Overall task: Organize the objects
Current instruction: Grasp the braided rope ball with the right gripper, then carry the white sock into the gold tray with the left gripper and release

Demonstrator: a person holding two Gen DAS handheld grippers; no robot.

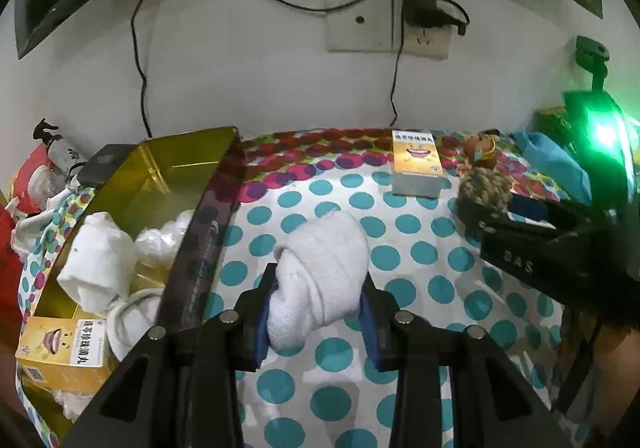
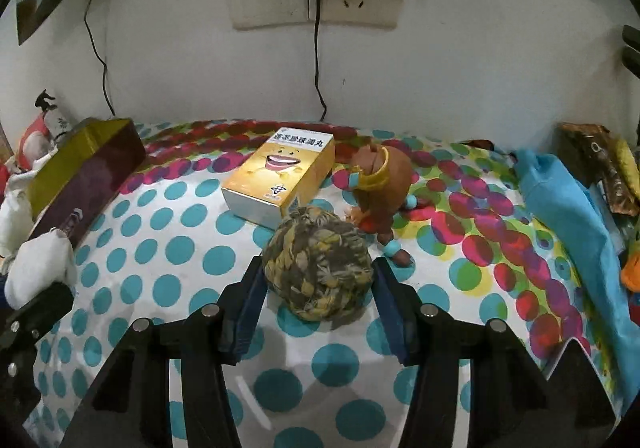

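Sock (image 1: pixel 320 272) is gripped in the left gripper (image 1: pixel 316 312) beside the box (image 1: pixel 160 184); right gripper (image 2: pixel 318 300) closes on the ball (image 2: pixel 318 268).

- My left tool (image 1: pixel 316 312) has a rolled sock (image 1: pixel 320 272) between its fingers, just right of the tin box (image 1: pixel 208 216).
- In that box lie another rolled sock (image 1: pixel 96 260) and a medicine carton (image 1: pixel 64 352).
- My right tool (image 2: pixel 318 288) flanks the woven ball (image 2: pixel 318 268); behind it sit a second medicine carton (image 2: pixel 280 176) and, to its right, a toy figure (image 2: pixel 380 192).
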